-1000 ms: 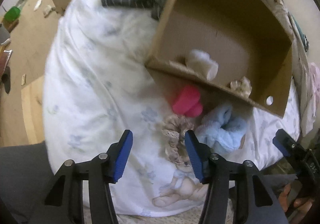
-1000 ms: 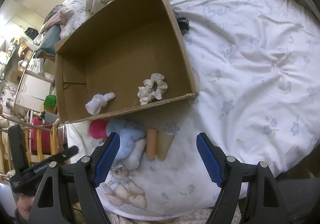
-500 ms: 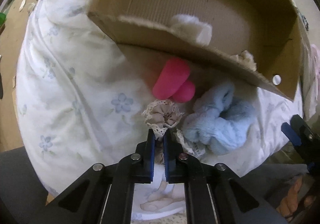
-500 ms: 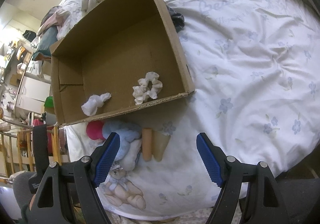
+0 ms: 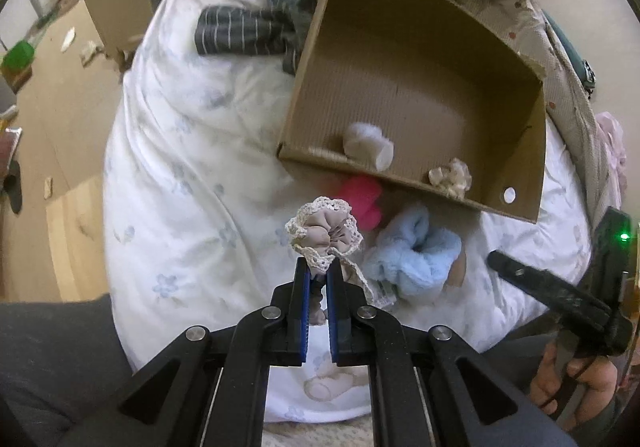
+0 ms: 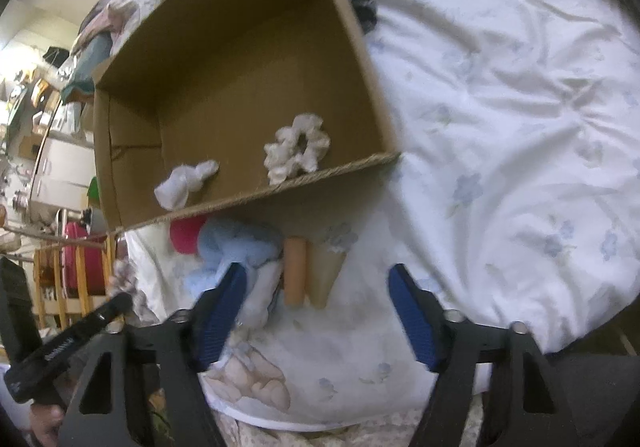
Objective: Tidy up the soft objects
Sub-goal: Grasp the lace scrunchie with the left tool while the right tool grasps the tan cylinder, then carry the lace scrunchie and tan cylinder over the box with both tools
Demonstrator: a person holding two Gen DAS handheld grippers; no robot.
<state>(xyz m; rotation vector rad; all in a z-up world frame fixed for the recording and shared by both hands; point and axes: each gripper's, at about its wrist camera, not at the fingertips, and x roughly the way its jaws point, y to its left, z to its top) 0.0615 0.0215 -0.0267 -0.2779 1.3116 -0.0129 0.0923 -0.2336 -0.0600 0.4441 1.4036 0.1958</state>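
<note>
1. I see a beige lacy scrunchie (image 5: 325, 236) pinched up off the bed.
2. A fluffy blue scrunchie (image 5: 412, 259) and a pink one (image 5: 360, 196) lie beside the box (image 5: 524, 183).
3. Two white ones (image 6: 298, 149) sit inside.

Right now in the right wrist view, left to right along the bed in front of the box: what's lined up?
Pink roll → light blue fluffy piece → orange tube → beige cone, all below the cardboard box front wall.

Three scrunchies (image 5: 325, 234) (image 5: 412, 259) (image 6: 297, 149), one box (image 5: 524, 151)
</note>
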